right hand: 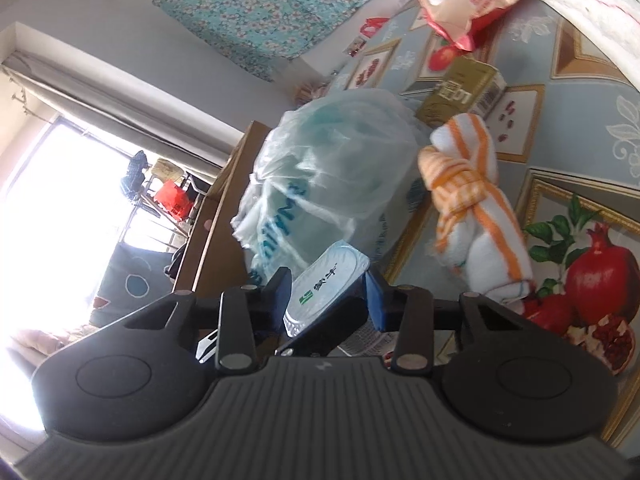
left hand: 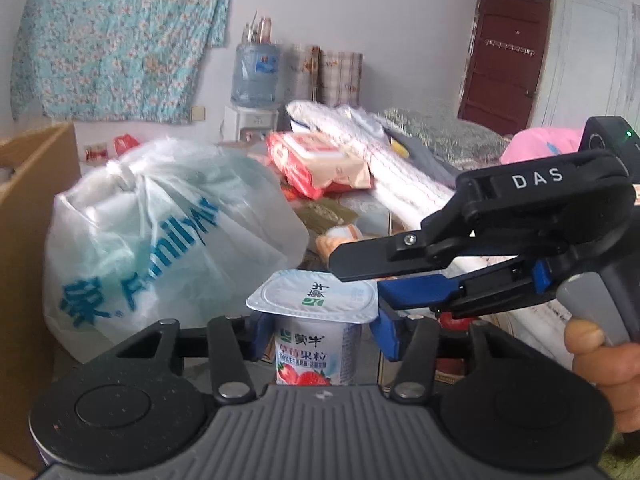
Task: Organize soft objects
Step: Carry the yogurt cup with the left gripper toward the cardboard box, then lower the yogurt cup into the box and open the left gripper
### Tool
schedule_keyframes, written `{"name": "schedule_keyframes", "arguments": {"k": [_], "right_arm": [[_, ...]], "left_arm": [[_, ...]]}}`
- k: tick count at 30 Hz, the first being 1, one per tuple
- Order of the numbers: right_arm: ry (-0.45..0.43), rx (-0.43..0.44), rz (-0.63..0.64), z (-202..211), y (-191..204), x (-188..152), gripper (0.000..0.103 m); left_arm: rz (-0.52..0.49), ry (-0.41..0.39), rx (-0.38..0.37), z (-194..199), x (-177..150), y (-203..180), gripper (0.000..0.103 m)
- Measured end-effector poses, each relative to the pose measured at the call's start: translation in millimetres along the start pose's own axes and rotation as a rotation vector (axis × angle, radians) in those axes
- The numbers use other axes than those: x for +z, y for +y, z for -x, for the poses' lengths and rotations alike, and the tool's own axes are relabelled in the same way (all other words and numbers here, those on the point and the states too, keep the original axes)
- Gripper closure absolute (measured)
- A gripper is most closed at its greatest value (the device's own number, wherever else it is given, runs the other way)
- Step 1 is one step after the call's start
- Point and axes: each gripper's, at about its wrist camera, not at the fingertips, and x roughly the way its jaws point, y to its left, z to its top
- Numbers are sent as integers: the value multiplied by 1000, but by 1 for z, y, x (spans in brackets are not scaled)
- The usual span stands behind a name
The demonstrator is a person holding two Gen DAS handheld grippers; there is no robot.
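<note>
nearest in both views, a yogurt cup (left hand: 316, 336) is seen between the fingers of the left tool (left hand: 316, 336), upright, the blue pads set against its sides just under the foil lid; it is judged to be gripped there. the right tool (left hand: 360, 280) is reached in from the right at the lid's edge, its jaws narrow; whether the rim (right hand: 320, 288) is pinched cannot be told. the cup is judged light, thin-walled and easily crushed, its foil slippery and easily torn, so the hold is best taken on the body below the lip, gently. behind it, touching or nearly so, a tied plastic bag (left hand: 160, 236) is seen on the desk (right hand: 580, 92): soft, shapeless, best lifted by its knot. beyond, a knotted striped towel (right hand: 476, 196) is laid, limp, graspable anywhere.
</note>
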Motion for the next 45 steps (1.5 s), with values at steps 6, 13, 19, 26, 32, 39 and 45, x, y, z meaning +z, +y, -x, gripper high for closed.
{"name": "schedule_keyframes", "arguments": {"k": [6, 13, 19, 26, 32, 39, 45], "right_arm": [[-15, 29, 42, 8, 24, -4, 64], [17, 100, 176, 0, 85, 4, 63], [132, 228, 324, -53, 168, 21, 63], [328, 314, 384, -169, 248, 30, 61], [552, 253, 299, -288, 270, 15, 61], [693, 182, 226, -374, 260, -15, 61], [780, 140, 162, -405, 246, -33, 61]], "left_arm": [[5, -51, 18, 25, 6, 1, 51], [22, -136, 82, 73, 27, 21, 51], [42, -205, 256, 129, 57, 64, 51], [137, -157, 463, 164, 73, 148, 51], [242, 4, 555, 163, 59, 228, 51], [274, 181, 645, 149, 42, 272, 48], [348, 258, 590, 153, 31, 284, 28]]}}
